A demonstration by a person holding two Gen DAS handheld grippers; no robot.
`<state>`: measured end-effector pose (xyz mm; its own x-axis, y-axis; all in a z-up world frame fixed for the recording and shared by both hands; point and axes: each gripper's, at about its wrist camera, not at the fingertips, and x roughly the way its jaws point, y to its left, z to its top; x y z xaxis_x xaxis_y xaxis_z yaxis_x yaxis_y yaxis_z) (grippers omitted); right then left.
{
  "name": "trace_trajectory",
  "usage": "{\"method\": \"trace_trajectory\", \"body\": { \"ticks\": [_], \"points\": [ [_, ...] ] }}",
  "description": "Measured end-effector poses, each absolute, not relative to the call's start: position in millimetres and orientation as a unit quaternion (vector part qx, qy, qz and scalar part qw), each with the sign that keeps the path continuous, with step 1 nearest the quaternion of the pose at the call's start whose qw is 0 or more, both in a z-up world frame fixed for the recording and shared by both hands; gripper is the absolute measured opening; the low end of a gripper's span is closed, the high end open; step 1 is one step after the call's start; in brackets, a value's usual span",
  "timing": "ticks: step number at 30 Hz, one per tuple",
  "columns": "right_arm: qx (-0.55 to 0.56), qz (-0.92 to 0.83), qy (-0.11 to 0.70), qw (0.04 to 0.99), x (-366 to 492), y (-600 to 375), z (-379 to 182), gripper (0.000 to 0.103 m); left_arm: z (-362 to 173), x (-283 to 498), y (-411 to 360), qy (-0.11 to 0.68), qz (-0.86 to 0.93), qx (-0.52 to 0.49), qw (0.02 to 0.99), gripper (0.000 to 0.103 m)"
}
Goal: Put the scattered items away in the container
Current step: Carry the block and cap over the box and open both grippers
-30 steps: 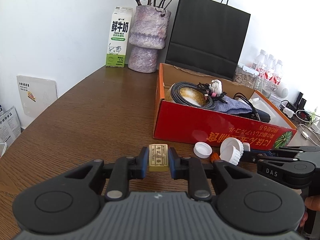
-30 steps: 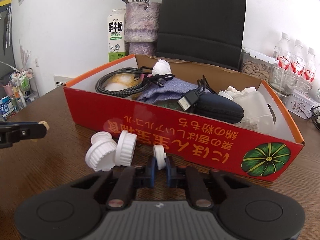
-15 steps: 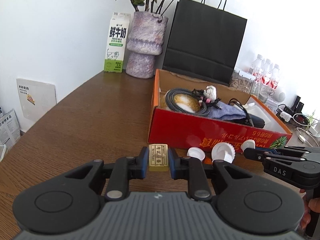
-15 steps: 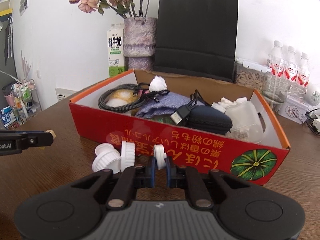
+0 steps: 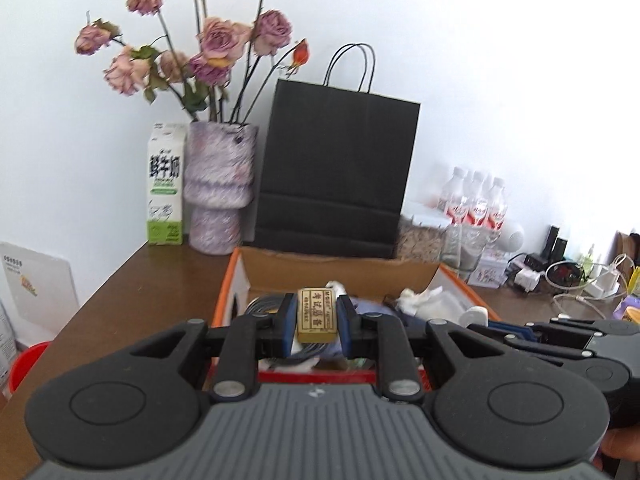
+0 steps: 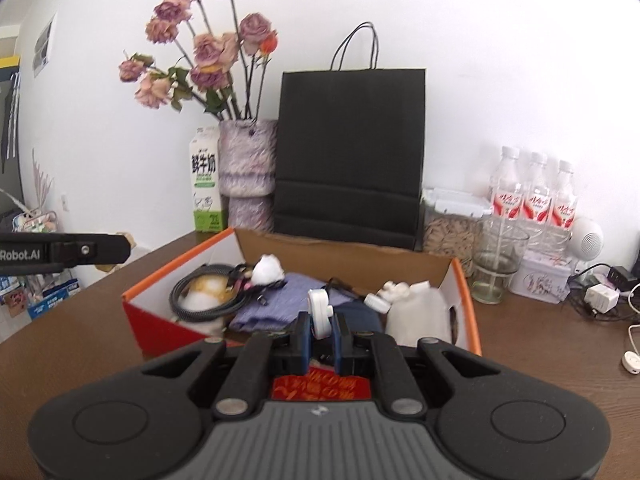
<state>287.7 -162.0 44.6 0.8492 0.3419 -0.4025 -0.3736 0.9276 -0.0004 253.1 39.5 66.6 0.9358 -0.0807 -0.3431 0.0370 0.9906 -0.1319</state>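
My left gripper (image 5: 317,315) is shut on a small tan eraser (image 5: 316,314) with printed characters and holds it above the near left part of the red cardboard box (image 5: 228,284). My right gripper (image 6: 320,326) is shut on a white bottle cap (image 6: 319,312) held on edge, above the box's near wall (image 6: 160,320). The box holds a coiled cable (image 6: 208,300), a blue cloth (image 6: 288,300), a dark pouch and a white plastic jug (image 6: 416,312). The other gripper's arm shows at the left edge of the right wrist view (image 6: 64,254).
Behind the box stand a black paper bag (image 6: 348,152), a purple vase with dried roses (image 6: 248,172) and a milk carton (image 6: 206,184). To the right are a glass (image 6: 496,268), water bottles (image 6: 536,200), a jar and chargers with cables (image 6: 600,296).
Both grippers rose from the tabletop with their items and moved forward over the box. The loose white caps on the table in front of the box have dropped out of view.
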Motion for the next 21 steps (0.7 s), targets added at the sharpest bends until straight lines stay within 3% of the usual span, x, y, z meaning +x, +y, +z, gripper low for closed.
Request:
{"method": "trace_trajectory", "body": {
  "ticks": [10,21],
  "points": [
    [-0.016,0.176,0.182,0.967,327.0,-176.6,51.0,0.01,64.3,313.4,11.0,0.176,-0.048,-0.061,0.981,0.022],
    [-0.023,0.168,0.206,0.964,386.9,-180.0,30.9,0.01,26.5,378.3,-3.0,0.208,-0.027,-0.018,0.978,0.022]
  ]
}}
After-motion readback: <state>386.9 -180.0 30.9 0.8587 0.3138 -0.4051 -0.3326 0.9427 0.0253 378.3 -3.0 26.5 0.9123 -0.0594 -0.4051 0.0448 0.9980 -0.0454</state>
